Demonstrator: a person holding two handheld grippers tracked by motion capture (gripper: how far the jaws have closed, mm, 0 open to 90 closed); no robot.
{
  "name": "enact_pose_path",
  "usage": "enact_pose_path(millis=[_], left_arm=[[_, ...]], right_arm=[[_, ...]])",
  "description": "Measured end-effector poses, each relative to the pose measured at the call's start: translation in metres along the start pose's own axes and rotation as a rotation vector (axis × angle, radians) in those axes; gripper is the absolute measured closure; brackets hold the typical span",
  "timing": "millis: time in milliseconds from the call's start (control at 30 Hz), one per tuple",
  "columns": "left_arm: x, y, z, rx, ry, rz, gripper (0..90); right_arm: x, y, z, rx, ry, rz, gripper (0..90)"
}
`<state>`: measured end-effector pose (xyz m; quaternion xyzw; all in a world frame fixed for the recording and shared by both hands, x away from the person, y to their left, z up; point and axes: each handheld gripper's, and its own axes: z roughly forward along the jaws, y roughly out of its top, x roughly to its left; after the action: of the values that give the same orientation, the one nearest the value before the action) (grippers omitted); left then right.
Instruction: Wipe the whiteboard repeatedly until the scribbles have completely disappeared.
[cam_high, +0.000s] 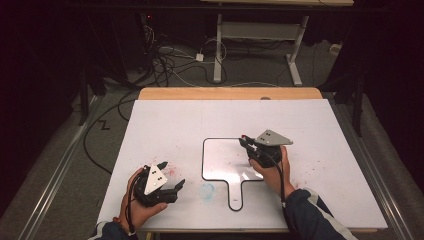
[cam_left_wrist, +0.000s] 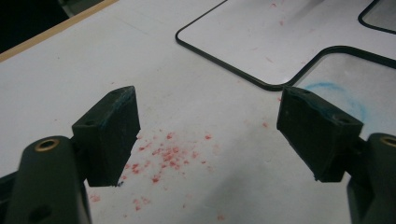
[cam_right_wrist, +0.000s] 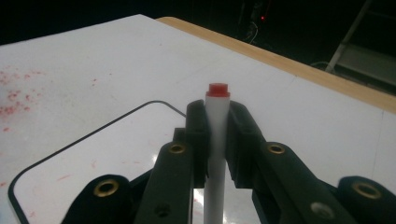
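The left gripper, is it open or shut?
Open. The left gripper has its jaws far apart with nothing between them, just the red-speckled table.

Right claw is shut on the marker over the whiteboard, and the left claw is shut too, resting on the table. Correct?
Not quite. The left claw is open: the left gripper view shows its jaws wide apart above red specks on the table. The rest holds: the right claw is shut on the marker over the whiteboard.

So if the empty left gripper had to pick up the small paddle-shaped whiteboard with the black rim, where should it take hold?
Probably by the narrow handle tab of the small black-rimmed whiteboard. It juts toward the person, is slim enough for the open left gripper, and lies nearest it. Come in low from the handle's left side, since the board lies flat on the white tabletop.
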<state>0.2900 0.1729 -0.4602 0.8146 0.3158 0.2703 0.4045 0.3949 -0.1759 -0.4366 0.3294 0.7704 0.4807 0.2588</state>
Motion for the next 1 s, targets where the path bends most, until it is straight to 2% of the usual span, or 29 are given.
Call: enact_pose_path(millis=[133, 200, 233, 333, 433, 567, 667, 733, 867, 933, 1000], left_arm=[[-0.001, 0.000, 0.001, 0.015, -0.009, -0.005, 20.0], [-0.001, 0.000, 0.001, 0.009, -0.003, 0.013, 19.9], [-0.002, 0.000, 0.001, 0.016, -0.008, 0.002, 20.0], [-0.001, 0.000, 0.002, 0.019, -0.009, -0.002, 20.0], [-0.001, 0.000, 0.003, 0.018, -0.005, 0.012, 20.0], [-0.001, 0.000, 0.003, 0.023, -0.013, 0.000, 20.0], [-0.001, 0.000, 0.003, 0.024, -0.013, -0.001, 20.0], [-0.001, -0.001, 0.003, 0.023, -0.015, -0.002, 19.9], [0.000, -0.001, 0.002, 0.020, -0.017, -0.007, 20.0], [0.000, -0.001, 0.002, 0.011, -0.012, 0.005, 20.0], [0.000, -0.001, 0.000, 0.020, -0.015, -0.001, 20.0]], right_arm=[[0.003, -0.001, -0.004, -0.005, 0.051, -0.003, 81.2], [0.006, -0.001, -0.001, -0.010, 0.060, -0.017, 81.2], [0.007, -0.001, 0.001, -0.014, 0.063, -0.021, 81.2], [0.004, 0.000, 0.005, -0.022, 0.044, -0.037, 81.2], [-0.005, 0.001, 0.011, -0.029, -0.009, -0.040, 81.2], [-0.011, 0.004, 0.022, -0.049, -0.034, -0.008, 81.2], [-0.007, 0.007, 0.031, -0.056, -0.026, 0.004, 81.2], [-0.001, 0.009, 0.036, -0.058, -0.005, 0.016, 81.2], [0.010, 0.011, 0.041, -0.062, 0.026, 0.011, 81.2], [0.012, 0.012, 0.041, -0.056, 0.010, -0.008, 81.2], [0.008, 0.012, 0.040, -0.043, -0.036, -0.026, 81.3]])
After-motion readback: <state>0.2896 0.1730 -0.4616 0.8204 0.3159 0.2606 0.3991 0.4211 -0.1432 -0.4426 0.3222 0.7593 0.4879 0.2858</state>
